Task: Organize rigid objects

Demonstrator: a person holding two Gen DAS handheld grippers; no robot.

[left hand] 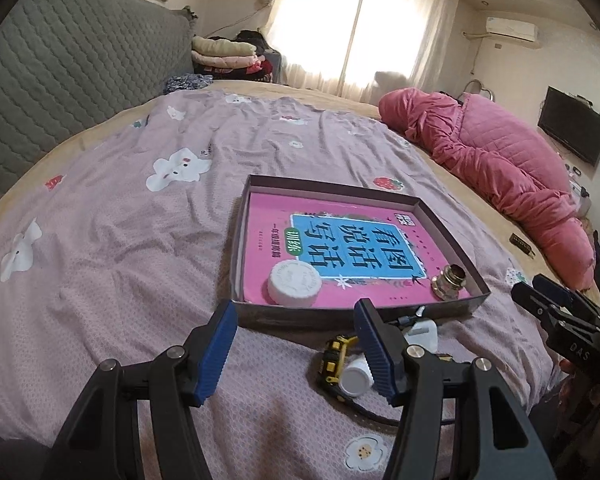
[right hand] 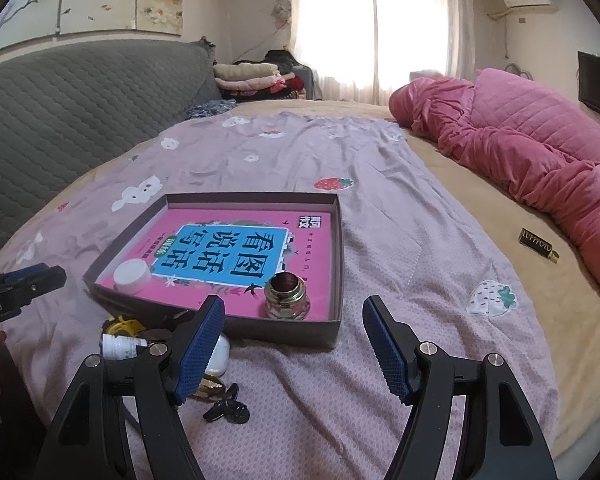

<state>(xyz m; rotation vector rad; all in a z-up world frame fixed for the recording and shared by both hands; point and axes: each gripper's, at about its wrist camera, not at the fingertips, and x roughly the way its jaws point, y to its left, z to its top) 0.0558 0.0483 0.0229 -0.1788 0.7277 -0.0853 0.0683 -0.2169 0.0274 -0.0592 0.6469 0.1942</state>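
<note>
A shallow dark cardboard box (left hand: 256, 240) (right hand: 337, 248) lies on the lilac bedsheet. It holds a pink book, a white round cap (left hand: 294, 282) (right hand: 132, 276) and a brass-coloured jar (left hand: 448, 284) (right hand: 286, 296). In front of the box lie a yellow-and-black watch (left hand: 334, 356) (right hand: 124, 326), a small white bottle (left hand: 356, 378) (right hand: 122, 346), a white charger (left hand: 420, 334) (right hand: 218, 356) and a small black piece (right hand: 228, 404). My left gripper (left hand: 296, 308) hovers open over the box's near wall. My right gripper (right hand: 295, 303) is open above the box's near right corner. Neither holds anything.
A rolled pink quilt (right hand: 540, 152) lies along the bed's right side. A small dark case with gold lettering (right hand: 538, 244) sits on the tan sheet near it. A grey padded headboard (right hand: 60, 100) stands on the left, folded clothes (right hand: 248, 74) at the back.
</note>
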